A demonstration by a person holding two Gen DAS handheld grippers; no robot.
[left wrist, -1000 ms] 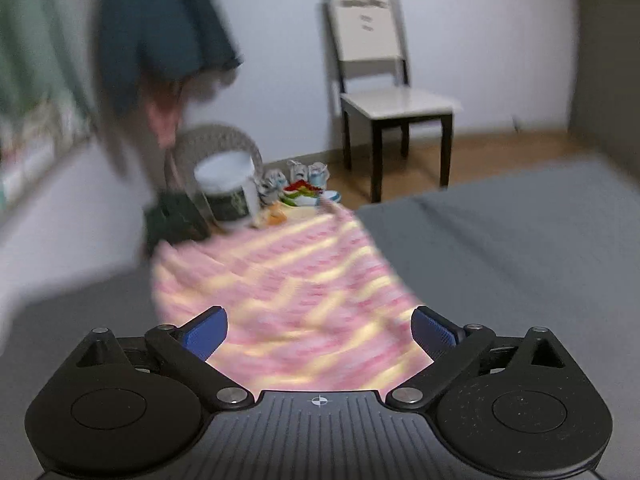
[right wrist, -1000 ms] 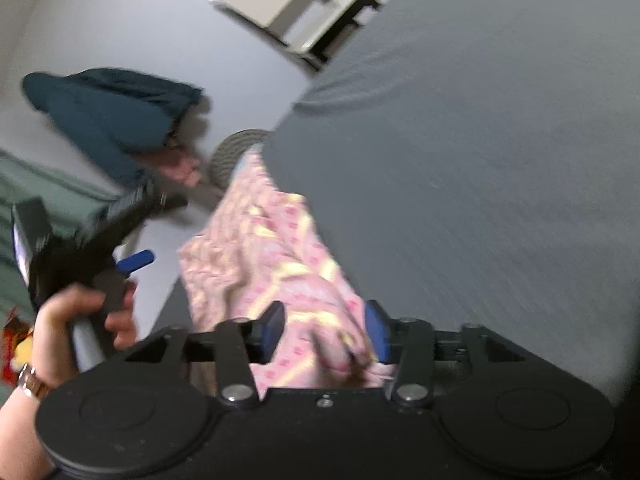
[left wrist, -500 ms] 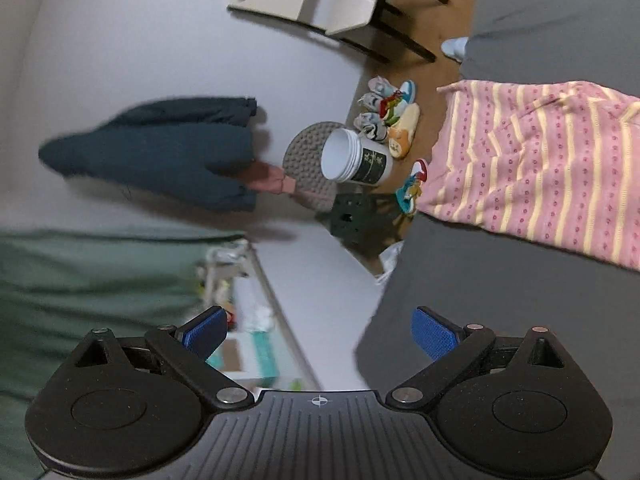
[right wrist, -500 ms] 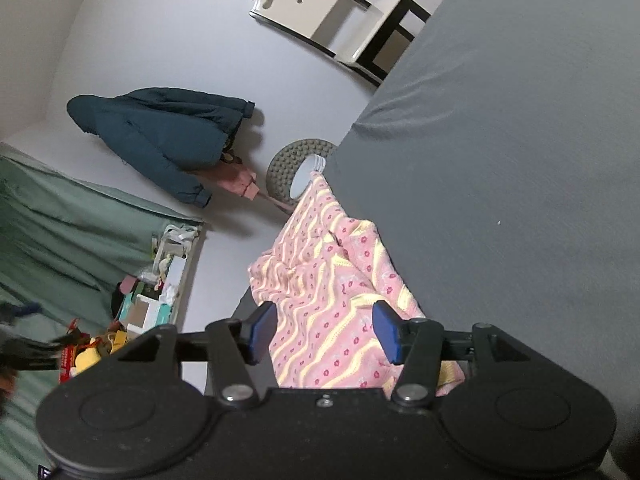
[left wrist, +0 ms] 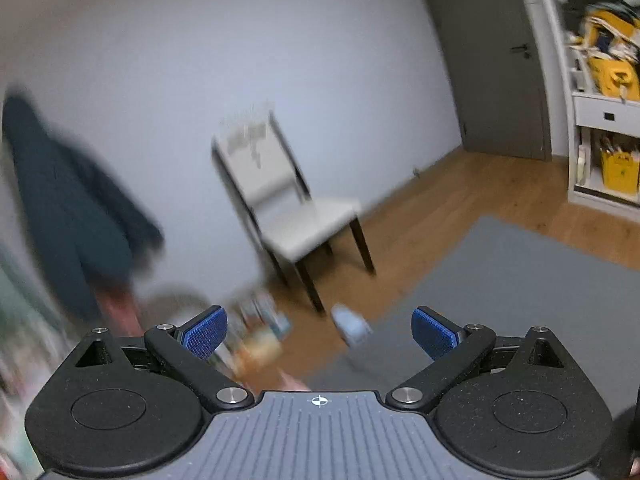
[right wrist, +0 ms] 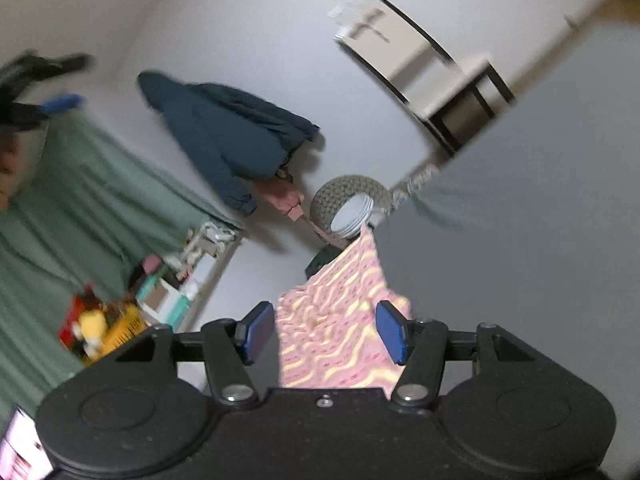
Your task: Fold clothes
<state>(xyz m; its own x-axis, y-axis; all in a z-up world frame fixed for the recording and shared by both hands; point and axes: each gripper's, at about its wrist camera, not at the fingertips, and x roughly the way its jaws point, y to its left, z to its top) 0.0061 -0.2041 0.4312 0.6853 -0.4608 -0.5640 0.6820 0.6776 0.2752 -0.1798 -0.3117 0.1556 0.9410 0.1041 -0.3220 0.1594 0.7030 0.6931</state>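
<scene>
No words, numbers or brand names can be read in either view. Both are blurry. The boxes on the shelf (right wrist: 188,276) by the green curtain (right wrist: 80,208) are too smeared to show any print. The yellow bags (left wrist: 612,76) on the white shelves (left wrist: 592,108) by the door show dark marks, but they cannot be read. The pale marks on the chair (left wrist: 280,200) back are only smudges.

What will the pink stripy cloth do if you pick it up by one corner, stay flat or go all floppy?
Probably floppy: the pink striped garment already lies in soft waves on the grey bed cover, so it would likely hang and bunch. It looks thin, so probably light. One edge droops over the bed's side, so a tug might slide it off.
</scene>
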